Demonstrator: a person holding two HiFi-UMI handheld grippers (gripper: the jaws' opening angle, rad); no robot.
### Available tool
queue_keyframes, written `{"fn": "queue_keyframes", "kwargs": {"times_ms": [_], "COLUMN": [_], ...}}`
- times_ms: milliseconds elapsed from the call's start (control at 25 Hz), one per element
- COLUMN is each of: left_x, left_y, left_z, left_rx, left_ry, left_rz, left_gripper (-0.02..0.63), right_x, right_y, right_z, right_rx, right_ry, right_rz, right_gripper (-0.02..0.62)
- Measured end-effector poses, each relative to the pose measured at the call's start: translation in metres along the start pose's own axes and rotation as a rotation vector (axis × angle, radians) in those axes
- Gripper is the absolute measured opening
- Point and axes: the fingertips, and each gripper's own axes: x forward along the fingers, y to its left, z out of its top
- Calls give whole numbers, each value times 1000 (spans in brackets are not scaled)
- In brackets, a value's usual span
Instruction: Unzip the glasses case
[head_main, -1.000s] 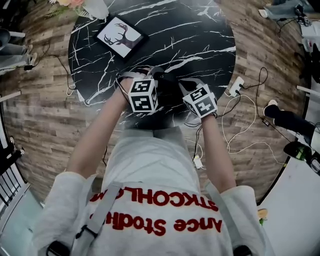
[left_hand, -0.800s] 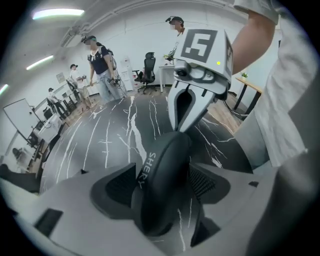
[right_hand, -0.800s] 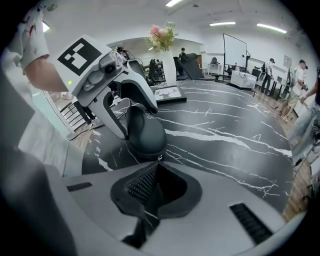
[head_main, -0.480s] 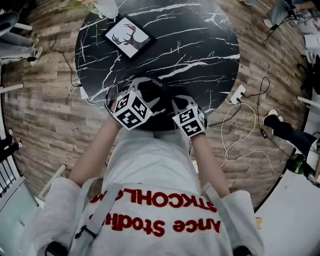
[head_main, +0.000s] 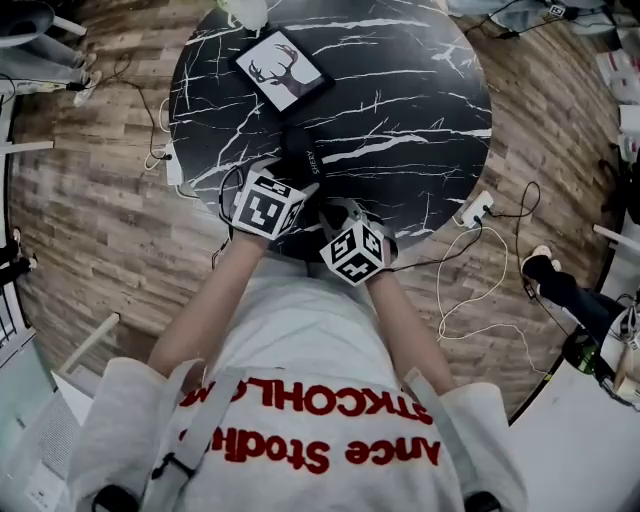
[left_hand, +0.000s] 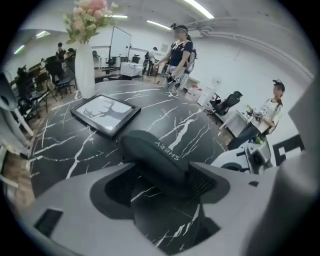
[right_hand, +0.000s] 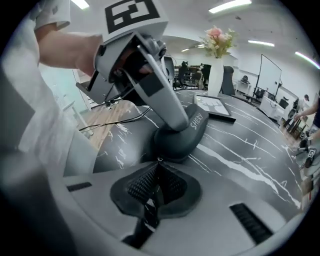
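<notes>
- Glasses case lies on the black marble table, toward its near edge and nearer the person than the deer picture frame.
- Left gripper: its jaws, just opening wider, straddle the case's near end, with the pads against its sides.
- Right gripper: its jaws are pinched together on what seems to be the tiny zipper pull at the case's end.

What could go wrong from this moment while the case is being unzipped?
1. The left hand-held gripper has just been opening its jaws around the glasses case; with a looser hold, the case may slide across the table when the zipper is pulled.
2. The right hand-held gripper pinches only what seems a tiny zipper pull at its tips; it may slip out.
</notes>
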Motion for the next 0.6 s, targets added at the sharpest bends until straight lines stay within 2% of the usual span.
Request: {"fn": "queue_keyframes", "kwargs": {"times_ms": [120,280,480,600], "left_x": [9,14,10,5], "left_y": [-1,-3,8,11], "left_z": [-2,-4,-12,-17], "left_rx": [-121,-183,-316,-300], "left_ry": [-12,-29,-48,-47], "left_rz": [-41,-93,-165,-175], "left_gripper": [328,313,292,251], "right_x": [5,8,7,3], "right_y": [5,7,-2,-24], "right_z": [5,8,1,-4], "right_rx": [-44,-67,25,85], "right_ry": [9,17,6,-4], "right_rz": [27,43,60,28], "right_gripper": [15,15,15,14]}}
